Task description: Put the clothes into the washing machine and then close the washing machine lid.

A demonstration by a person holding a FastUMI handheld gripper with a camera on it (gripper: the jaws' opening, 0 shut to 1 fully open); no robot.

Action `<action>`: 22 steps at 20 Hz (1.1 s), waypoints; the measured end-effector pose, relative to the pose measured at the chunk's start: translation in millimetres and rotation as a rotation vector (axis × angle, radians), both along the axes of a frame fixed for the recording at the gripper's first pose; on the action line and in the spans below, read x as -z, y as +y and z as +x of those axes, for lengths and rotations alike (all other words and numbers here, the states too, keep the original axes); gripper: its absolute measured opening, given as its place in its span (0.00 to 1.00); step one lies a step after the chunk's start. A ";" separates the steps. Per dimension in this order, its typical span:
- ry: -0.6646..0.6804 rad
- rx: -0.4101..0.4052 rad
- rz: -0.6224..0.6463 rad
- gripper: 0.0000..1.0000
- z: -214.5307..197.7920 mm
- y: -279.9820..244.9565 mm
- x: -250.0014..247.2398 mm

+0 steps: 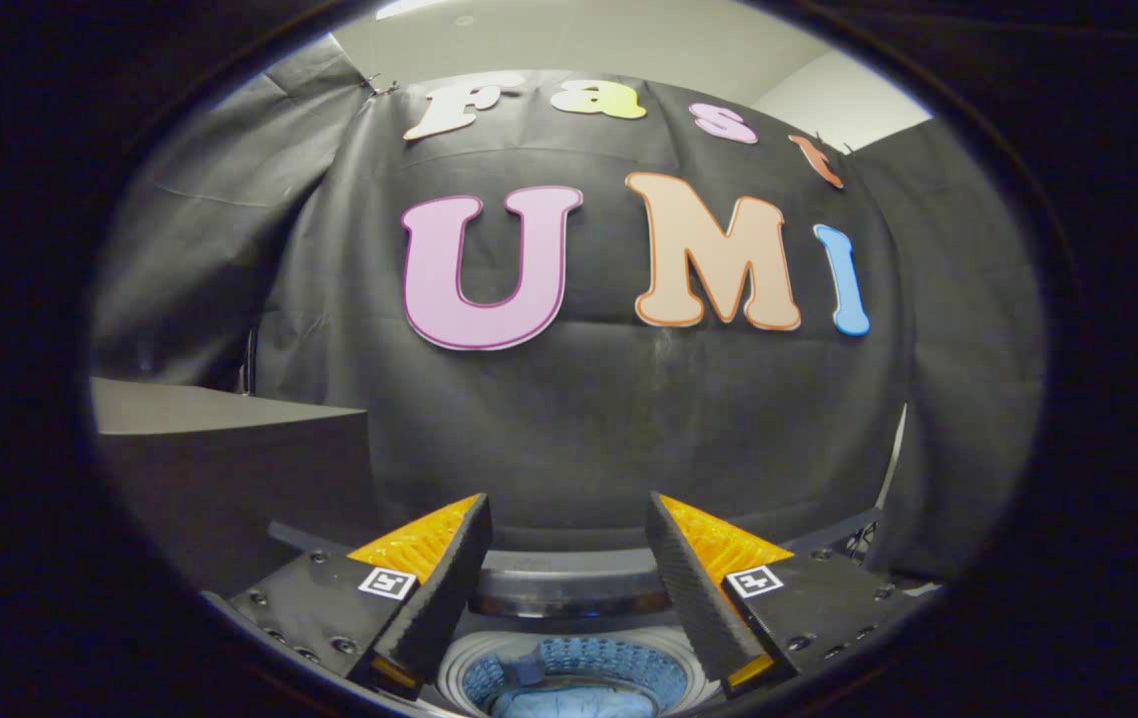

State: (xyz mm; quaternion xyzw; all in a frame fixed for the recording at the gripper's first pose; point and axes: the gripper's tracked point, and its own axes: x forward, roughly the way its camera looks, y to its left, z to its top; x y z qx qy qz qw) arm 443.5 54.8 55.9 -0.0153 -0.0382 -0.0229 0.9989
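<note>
Hovering above the washer point(569, 588), the gripper point(567, 529) has its two fingers spread wide with nothing between them: released, gripping nothing. Each finger carries one square marker tag on its top face, two tags in all; screw heads dot both finger bases.

Washer: one unit, seen from above and behind the fingers. Its round drum point(578, 663) lies directly below the gap between the fingers, near their bases. The drum wall is perforated, rows of small holes visible around the far side. The drum mouth is uncovered. A curved dark panel with a bright band spans the gap just beyond the drum; whether this is the raised lid or the control deck, cannot tell.

Clothes: one blue bundle point(573, 701) sits inside the drum, at its bottom, partly cut off at the lower limit of the view. One small darker blue fold point(527, 666) rises at its left side against the drum wall; cannot tell whether this is a second garment or part of the same one. Count: at least one item, in the drum, below the fingers and not touching them.

Surroundings: one grey box or counter point(229, 469) stands to the left of the washer, its flat top paler than its front. The black cloth wall point(578, 419) hangs beyond the fingertips, well behind the washer. One pale vertical strip point(896, 454) shows at the cloth's right side. Pale ceiling point(578, 40) above the cloth.
</note>
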 end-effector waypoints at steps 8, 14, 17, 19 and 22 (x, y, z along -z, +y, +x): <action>0.070 -0.100 -0.125 0.97 -66.6 37.0 40.9; 0.108 -0.098 -0.053 0.99 -102.0 27.6 43.0; 0.159 -0.091 0.024 0.99 -116.3 19.4 51.9; 0.197 -0.110 0.066 0.99 -129.8 17.8 60.1; 0.224 -0.119 0.058 0.99 -152.2 6.0 63.4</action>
